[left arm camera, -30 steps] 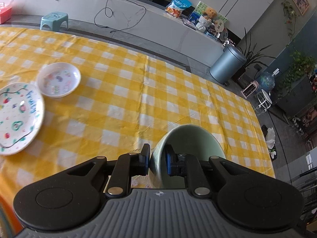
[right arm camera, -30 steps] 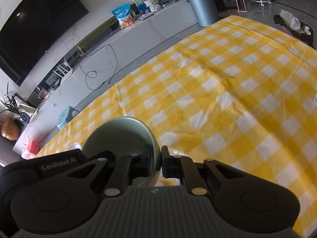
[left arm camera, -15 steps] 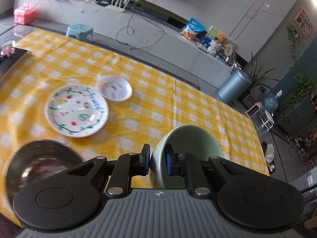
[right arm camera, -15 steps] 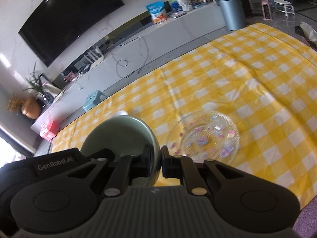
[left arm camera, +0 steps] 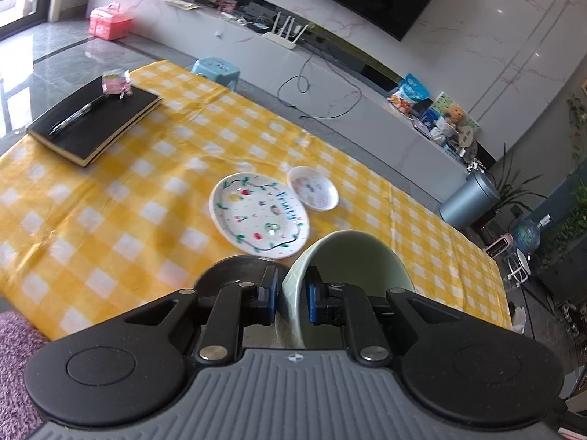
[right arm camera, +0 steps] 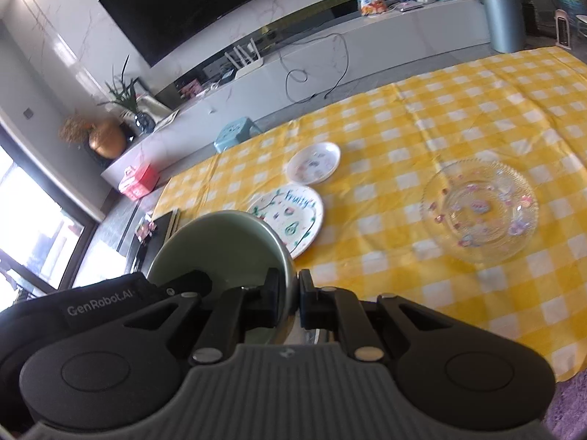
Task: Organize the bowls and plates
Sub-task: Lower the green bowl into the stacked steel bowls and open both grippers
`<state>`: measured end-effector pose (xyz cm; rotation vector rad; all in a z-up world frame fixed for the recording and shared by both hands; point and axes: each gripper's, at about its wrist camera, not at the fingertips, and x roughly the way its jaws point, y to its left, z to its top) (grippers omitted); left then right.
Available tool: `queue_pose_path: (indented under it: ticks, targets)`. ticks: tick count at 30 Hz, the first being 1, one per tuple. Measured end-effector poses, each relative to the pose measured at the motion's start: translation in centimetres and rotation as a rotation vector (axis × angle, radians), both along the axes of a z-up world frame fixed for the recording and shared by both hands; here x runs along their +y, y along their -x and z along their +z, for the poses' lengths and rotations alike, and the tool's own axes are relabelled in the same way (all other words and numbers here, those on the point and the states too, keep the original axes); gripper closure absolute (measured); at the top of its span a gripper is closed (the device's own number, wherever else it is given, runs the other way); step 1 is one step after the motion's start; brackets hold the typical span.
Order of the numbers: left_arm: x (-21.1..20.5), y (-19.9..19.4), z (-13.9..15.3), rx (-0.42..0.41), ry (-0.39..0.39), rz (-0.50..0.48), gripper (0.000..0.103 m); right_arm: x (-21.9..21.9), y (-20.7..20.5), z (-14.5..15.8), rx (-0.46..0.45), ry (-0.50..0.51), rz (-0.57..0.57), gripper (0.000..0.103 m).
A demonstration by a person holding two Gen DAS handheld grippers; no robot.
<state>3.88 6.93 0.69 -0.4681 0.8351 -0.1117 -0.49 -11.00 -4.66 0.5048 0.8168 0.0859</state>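
Observation:
Both grippers are shut on the rim of one pale green bowl (left arm camera: pixel 352 267), also in the right wrist view (right arm camera: pixel 220 245). My left gripper (left arm camera: pixel 290 295) clamps its left rim; my right gripper (right arm camera: pixel 291 302) clamps its right rim. The bowl hangs above the near table edge, over a dark metal bowl (left arm camera: pixel 234 269). Beyond lie a white painted plate (left arm camera: pixel 258 214) and a small white dish (left arm camera: pixel 312 187), both also in the right wrist view: plate (right arm camera: pixel 293 214), dish (right arm camera: pixel 313 161). A clear glass plate (right arm camera: pixel 480 209) lies to the right.
A yellow checked cloth (left arm camera: pixel 128 212) covers the table. A black notebook (left arm camera: pixel 95 121) with a pen lies at the far left corner. A purple rug (left arm camera: pixel 14 366) is below the near edge. A TV cabinet (left arm camera: pixel 330 84) stands behind.
Both grippers carried the green bowl back and to the left. The plates, metal bowl, notebook and glass plate came into view.

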Motion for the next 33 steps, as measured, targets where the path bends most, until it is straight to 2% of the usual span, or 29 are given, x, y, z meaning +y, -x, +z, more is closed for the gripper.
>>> queue_pose_path:
  ticks: [6, 17, 26, 33]
  targets:
    - [1.7, -0.2, -2.5, 0.054, 0.036, 0.008, 0.086, 1.3, -0.5, -1.8, 0.065, 0.012, 0.029, 0.095]
    - [2.3, -0.7, -5.4, 0.116, 0.004, -0.008, 0.088, 2.3, -1.8, -4.4, 0.135, 0.053, 0.064, 0.095]
    - [1.3, -1.2, -5.7, 0.11, -0.084, -0.043, 0.09, 2.6, -2.3, -4.7, 0.121, 0.096, 0.077, 0.094]
    - [0.2, -1.1, -5.6, 0.092, -0.186, -0.069, 0.091, 2.7, -2.2, -4.6, 0.107, 0.114, 0.093, 0.091]
